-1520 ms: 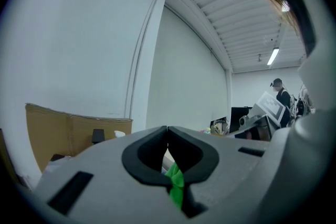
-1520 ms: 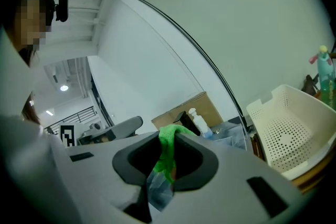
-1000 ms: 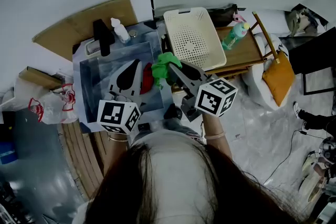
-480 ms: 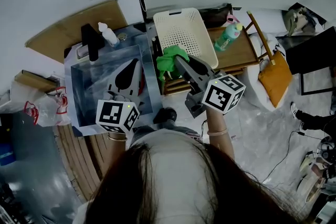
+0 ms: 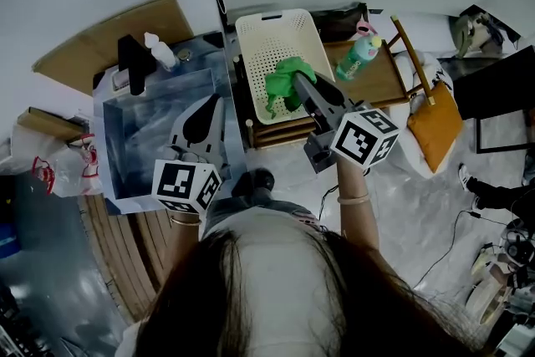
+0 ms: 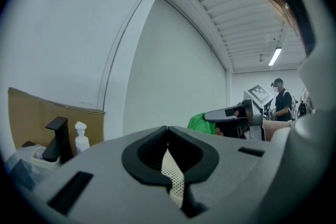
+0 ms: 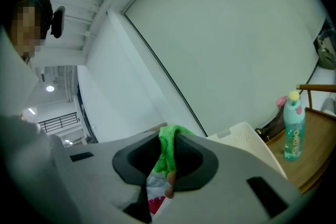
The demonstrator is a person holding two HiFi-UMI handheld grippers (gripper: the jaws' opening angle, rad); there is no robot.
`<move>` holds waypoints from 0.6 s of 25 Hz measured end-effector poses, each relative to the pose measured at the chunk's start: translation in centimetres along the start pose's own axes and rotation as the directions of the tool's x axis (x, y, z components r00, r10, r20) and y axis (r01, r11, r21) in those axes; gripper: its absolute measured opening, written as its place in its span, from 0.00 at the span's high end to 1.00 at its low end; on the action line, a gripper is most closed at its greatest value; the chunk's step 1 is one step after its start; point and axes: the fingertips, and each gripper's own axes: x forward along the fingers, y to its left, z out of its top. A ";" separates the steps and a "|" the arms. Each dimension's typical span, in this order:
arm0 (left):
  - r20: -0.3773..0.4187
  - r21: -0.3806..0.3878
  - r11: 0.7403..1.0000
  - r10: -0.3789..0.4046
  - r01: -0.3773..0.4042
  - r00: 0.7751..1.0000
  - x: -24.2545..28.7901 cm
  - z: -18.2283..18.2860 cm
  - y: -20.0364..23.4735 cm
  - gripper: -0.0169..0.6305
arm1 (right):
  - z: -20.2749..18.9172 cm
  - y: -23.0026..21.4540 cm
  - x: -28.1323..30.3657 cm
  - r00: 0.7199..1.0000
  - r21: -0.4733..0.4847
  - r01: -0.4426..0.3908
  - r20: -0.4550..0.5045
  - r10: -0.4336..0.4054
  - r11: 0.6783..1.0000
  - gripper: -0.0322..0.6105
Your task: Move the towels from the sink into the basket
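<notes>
Towel [image 5: 280,92] is hanging clamped in right gripper [image 5: 298,81] over basket [image 5: 272,15]; left gripper [image 5: 213,106] is hovering closed, empty, over sink [image 5: 134,138]; release likely next

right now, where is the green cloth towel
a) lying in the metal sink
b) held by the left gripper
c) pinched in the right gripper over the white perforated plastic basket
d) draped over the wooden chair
c: the green cloth towel is clamped between the jaws of the right gripper, and in the head view it hangs over the white perforated plastic basket. The left gripper is shut on nothing.
</notes>
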 end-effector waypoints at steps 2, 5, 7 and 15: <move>-0.004 -0.002 1.000 -0.002 0.002 1.000 0.2 -0.2 -0.3 0.96 | 0.0 -1.1 0.0 1.000 -0.011 0.021 -0.010 -0.021 1.000 0.83; -0.006 -0.003 1.000 -0.007 0.007 1.000 0.5 -0.3 -0.7 0.96 | -0.5 -3.1 0.3 0.997 -0.033 0.060 -0.039 -0.062 0.998 0.83; -0.009 0.000 1.000 -0.012 0.012 1.000 0.6 -0.4 -1.0 0.96 | -1.1 -4.5 0.6 0.994 -0.053 0.085 -0.067 -0.088 0.995 0.83; -0.017 0.006 1.000 -0.018 0.018 1.000 1.3 -0.5 -1.9 0.96 | -4.3 -10.0 2.0 0.961 -0.164 0.155 -0.205 -0.187 0.974 0.82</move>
